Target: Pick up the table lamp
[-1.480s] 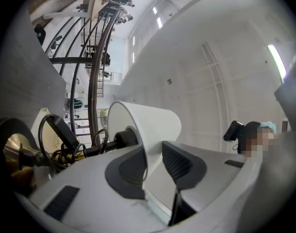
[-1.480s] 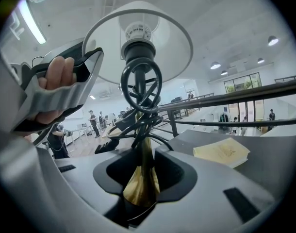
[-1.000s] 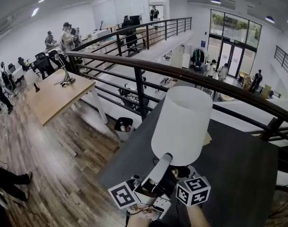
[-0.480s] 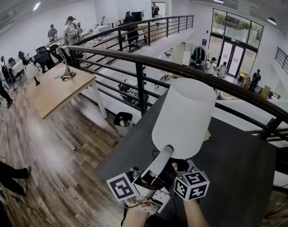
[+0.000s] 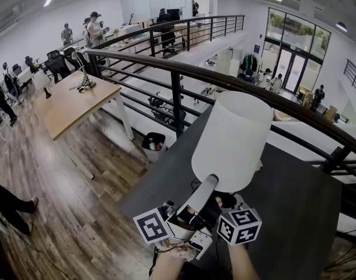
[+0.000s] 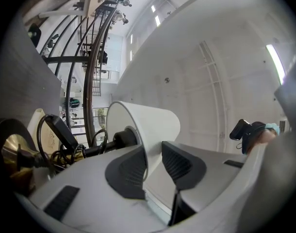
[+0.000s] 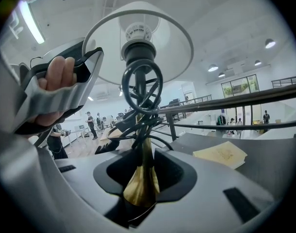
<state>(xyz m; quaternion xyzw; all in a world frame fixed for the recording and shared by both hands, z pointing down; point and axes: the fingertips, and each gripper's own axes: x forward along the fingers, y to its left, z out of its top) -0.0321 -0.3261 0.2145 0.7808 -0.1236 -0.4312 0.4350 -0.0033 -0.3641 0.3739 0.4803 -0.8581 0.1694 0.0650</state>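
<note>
Lamp [image 5: 230, 142] still in both claws [image 6: 153, 160] [image 7: 140, 178]

Two-level open office: railing [image 5: 144, 62], wooden desk [image 5: 70, 102], people [image 5: 95, 29] at workstations.

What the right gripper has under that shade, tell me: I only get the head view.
Observer: The right gripper is closed on the brass stem, just where it flares.
Operator: Report the cord.
Observer: The black cord is coiled around the stem below the bulb.
Operator: Now the left gripper.
Observer: The left gripper straddles the rim of the white shade, one pad inside and the other outside.
</note>
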